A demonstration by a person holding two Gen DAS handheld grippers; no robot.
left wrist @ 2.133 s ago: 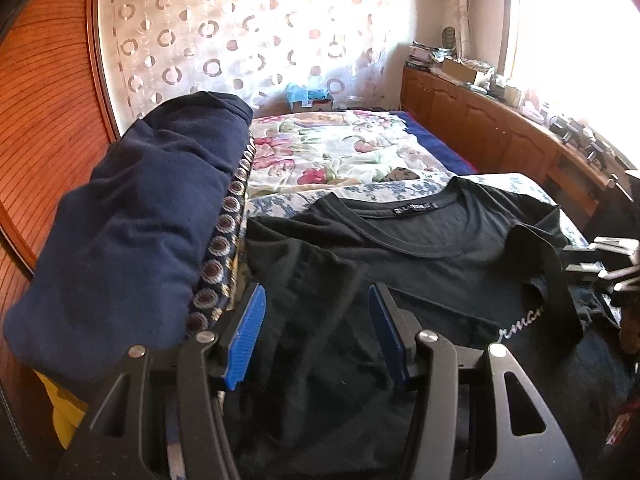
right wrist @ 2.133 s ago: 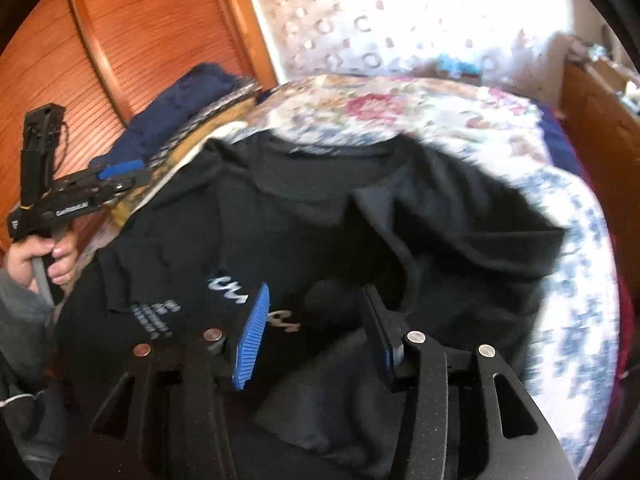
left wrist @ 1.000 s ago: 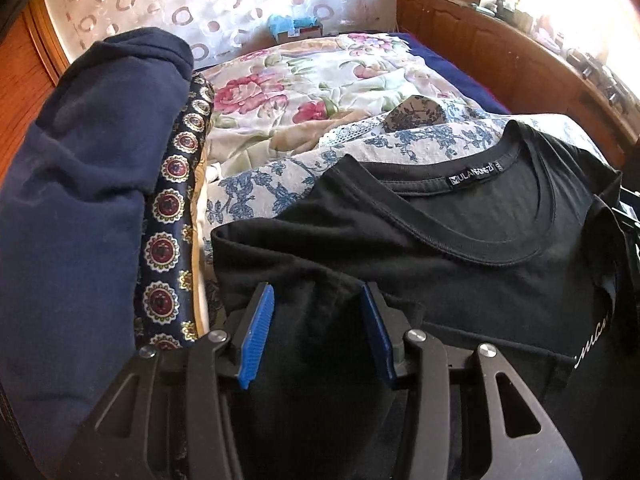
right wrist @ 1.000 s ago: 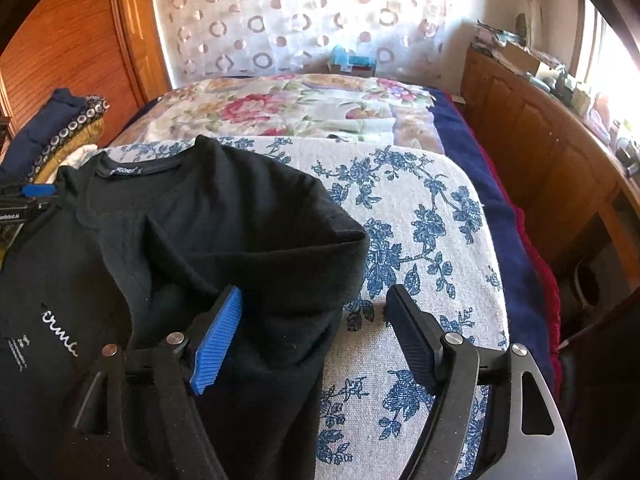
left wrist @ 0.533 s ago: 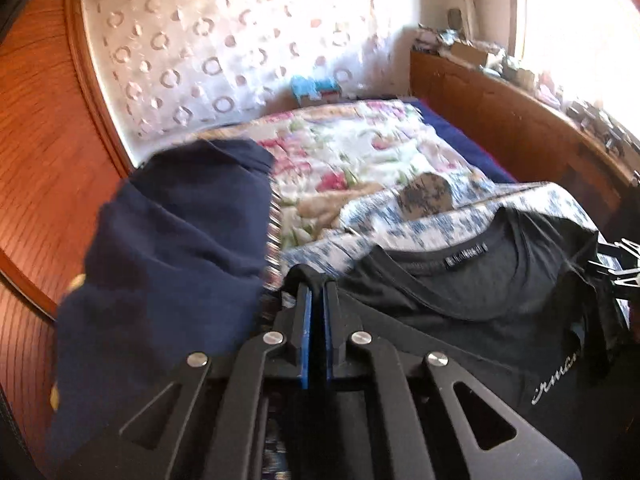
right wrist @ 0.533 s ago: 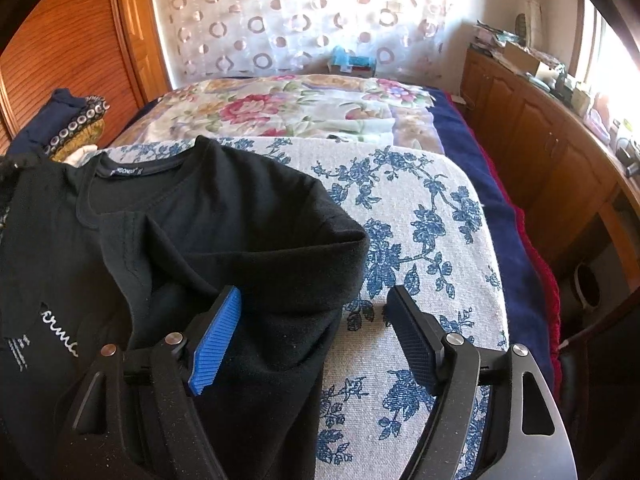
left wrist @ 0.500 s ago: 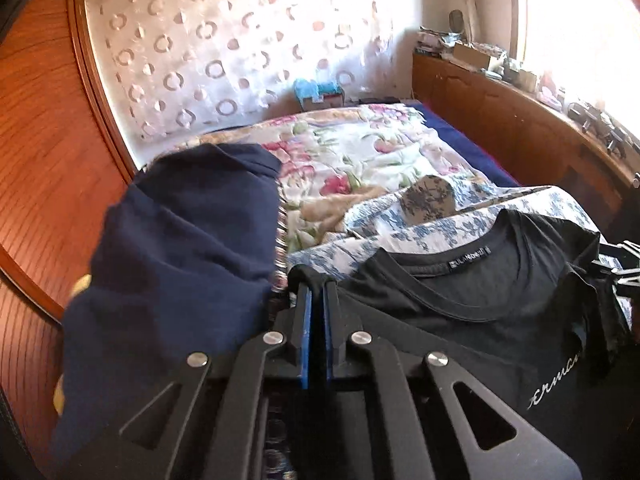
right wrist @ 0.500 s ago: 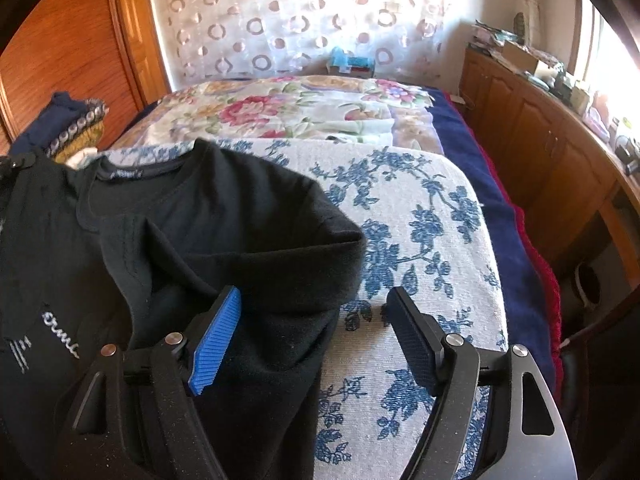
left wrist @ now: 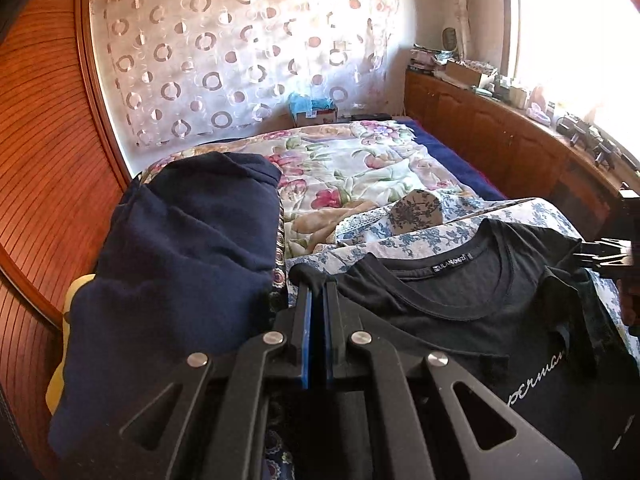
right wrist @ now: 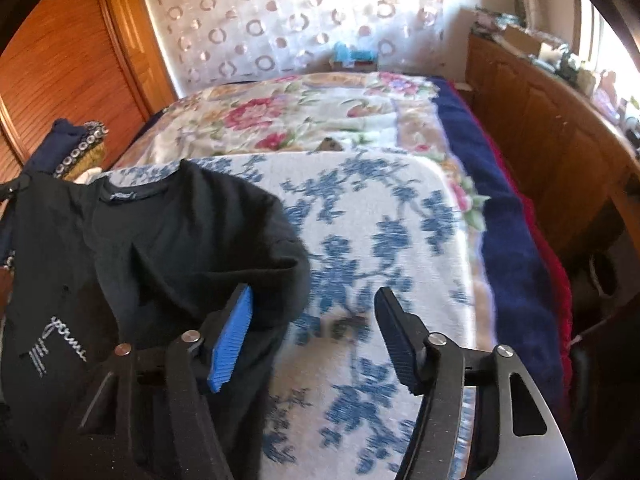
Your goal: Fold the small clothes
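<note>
A black T-shirt [left wrist: 472,304] with white script lies on a blue-flowered white cloth [right wrist: 380,216]. My left gripper [left wrist: 316,292] is shut on the shirt's left shoulder edge and holds it raised. In the right wrist view the shirt [right wrist: 180,236] lies at the left, its right sleeve bunched against the blue pad. My right gripper [right wrist: 316,324] is open over the sleeve edge and the cloth, holding nothing. The right gripper also shows at the right edge of the left wrist view [left wrist: 612,256].
A stack of folded clothes topped by a navy garment [left wrist: 180,256] sits left of the shirt. A flowered bedspread [left wrist: 360,168] lies beyond. A wooden wardrobe [left wrist: 40,160] stands at the left, a wooden cabinet [right wrist: 552,132] with clutter at the right.
My left gripper has shut on the shirt's left shoulder and lifted it. My right gripper has stayed open and shifted slightly over the right sleeve.
</note>
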